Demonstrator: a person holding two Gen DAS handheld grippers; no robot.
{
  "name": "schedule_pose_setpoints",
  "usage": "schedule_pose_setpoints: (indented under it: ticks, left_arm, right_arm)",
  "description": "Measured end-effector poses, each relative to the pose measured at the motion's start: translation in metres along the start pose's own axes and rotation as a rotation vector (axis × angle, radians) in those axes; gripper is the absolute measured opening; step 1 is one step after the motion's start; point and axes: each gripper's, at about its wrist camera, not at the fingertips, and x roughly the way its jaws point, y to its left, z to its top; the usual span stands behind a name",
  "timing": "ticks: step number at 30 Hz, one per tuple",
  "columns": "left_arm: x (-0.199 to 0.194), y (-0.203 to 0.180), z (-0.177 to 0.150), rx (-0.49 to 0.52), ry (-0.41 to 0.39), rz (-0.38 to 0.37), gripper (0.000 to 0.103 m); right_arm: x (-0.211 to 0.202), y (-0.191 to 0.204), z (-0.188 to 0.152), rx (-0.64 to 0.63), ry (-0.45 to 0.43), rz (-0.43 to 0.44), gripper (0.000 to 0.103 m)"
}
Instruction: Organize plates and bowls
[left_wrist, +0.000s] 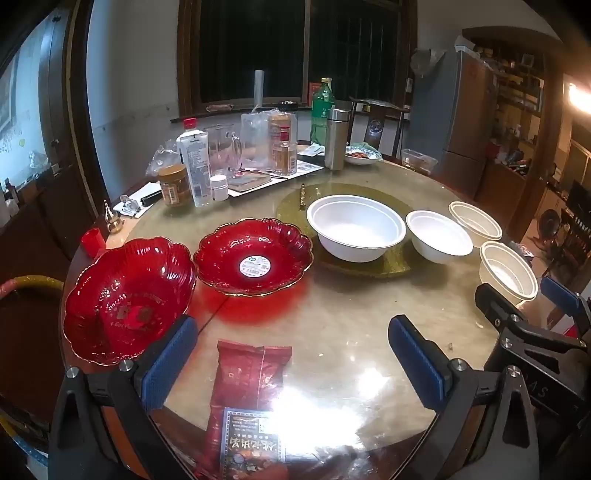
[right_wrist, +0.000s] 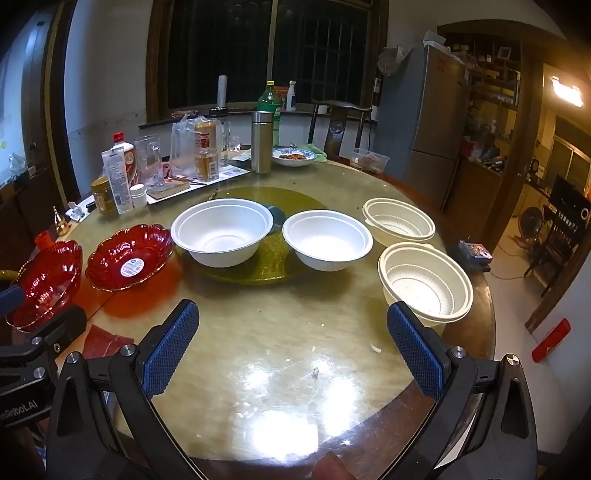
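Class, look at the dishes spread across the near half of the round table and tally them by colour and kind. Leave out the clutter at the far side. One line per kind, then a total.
Red scalloped glass dishes: 2
Plain white bowls: 2
Cream ribbed bowls: 2
Total: 6

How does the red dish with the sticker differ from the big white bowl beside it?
The red dish is see-through, scalloped and shallow; the big white bowl is opaque, smooth-rimmed and deeper. The dish sits on the bare table, the bowl on the gold turntable. Both stand upright and empty.
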Motion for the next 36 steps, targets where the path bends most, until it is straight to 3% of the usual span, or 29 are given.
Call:
schedule_pose_setpoints:
  ticks: [12, 18, 36]
  left_arm:
    - [0.007, 0.008, 0.002, 0.011, 0.015, 0.0, 0.103]
    - [0.01, 0.011, 0.0, -0.031, 0.036, 0.017, 0.103]
    - [0.012, 0.021, -0.002, -0.067, 0.041, -0.022, 0.103]
  right_arm:
    - [0.006, 0.0, -0.002, 0.01, 0.024, 0.006, 0.103]
    - [0.01, 0.008, -0.001, 0.011, 0.041, 0.009, 0.103]
    - [0.009, 0.015, -0.002, 0.003, 0.045, 0.006, 0.103]
